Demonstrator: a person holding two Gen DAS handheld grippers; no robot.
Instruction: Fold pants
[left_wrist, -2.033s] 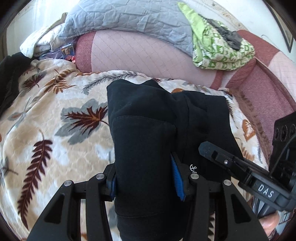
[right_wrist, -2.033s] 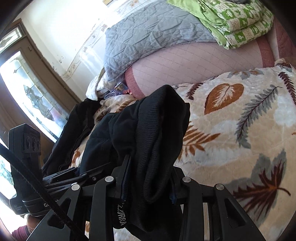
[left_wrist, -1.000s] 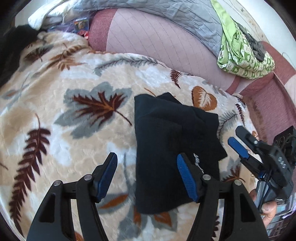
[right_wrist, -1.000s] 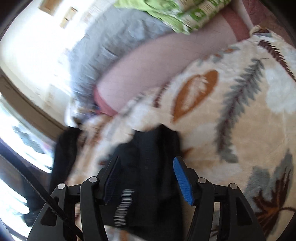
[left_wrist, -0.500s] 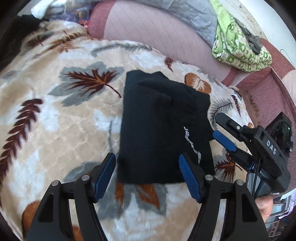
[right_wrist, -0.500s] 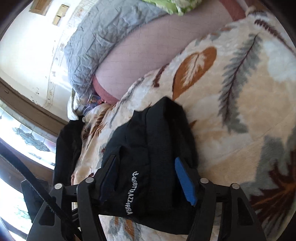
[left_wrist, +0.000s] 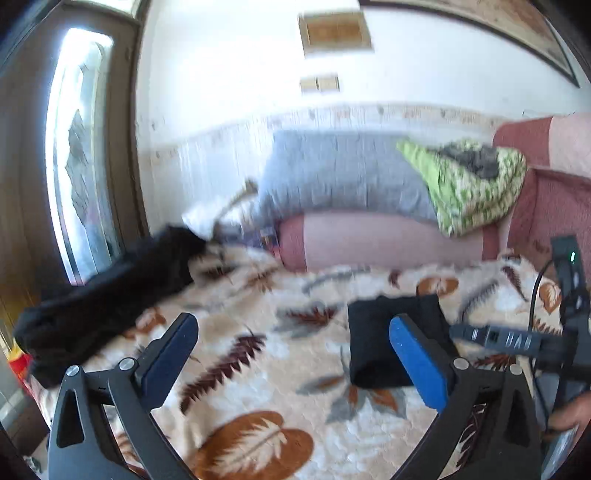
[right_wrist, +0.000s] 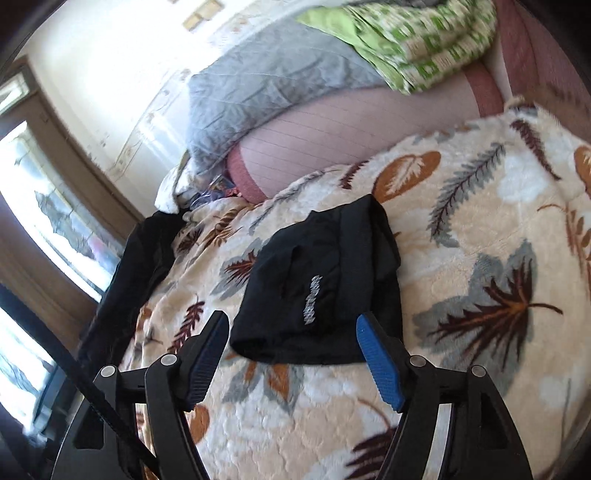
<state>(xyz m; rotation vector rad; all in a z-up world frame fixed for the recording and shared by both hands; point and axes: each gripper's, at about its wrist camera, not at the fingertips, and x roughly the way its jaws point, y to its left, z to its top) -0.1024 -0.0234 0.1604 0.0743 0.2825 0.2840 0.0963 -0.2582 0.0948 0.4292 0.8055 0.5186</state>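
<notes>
The black pants (right_wrist: 325, 284) lie folded in a compact rectangle on the leaf-print blanket (right_wrist: 480, 229), with silver lettering on top. In the left wrist view the pants (left_wrist: 373, 339) sit right of centre, partly behind the right finger. My left gripper (left_wrist: 295, 354) is open and empty, raised and pulled back from the pants. My right gripper (right_wrist: 291, 354) is open and empty, just in front of the pants' near edge. The right gripper also shows at the right edge of the left wrist view (left_wrist: 517, 339).
A second black garment (left_wrist: 110, 295) lies in a heap at the blanket's left edge, and shows in the right wrist view (right_wrist: 136, 258). A pink sofa back (left_wrist: 369, 240) carries a grey quilt (left_wrist: 332, 177) and a green printed cloth (left_wrist: 469, 184). A glass door (left_wrist: 74, 147) stands at the left.
Both grippers let go of the folded pants and opened. They have drawn back from it; the left one has lifted and swung left, so the room's wall and door now show.
</notes>
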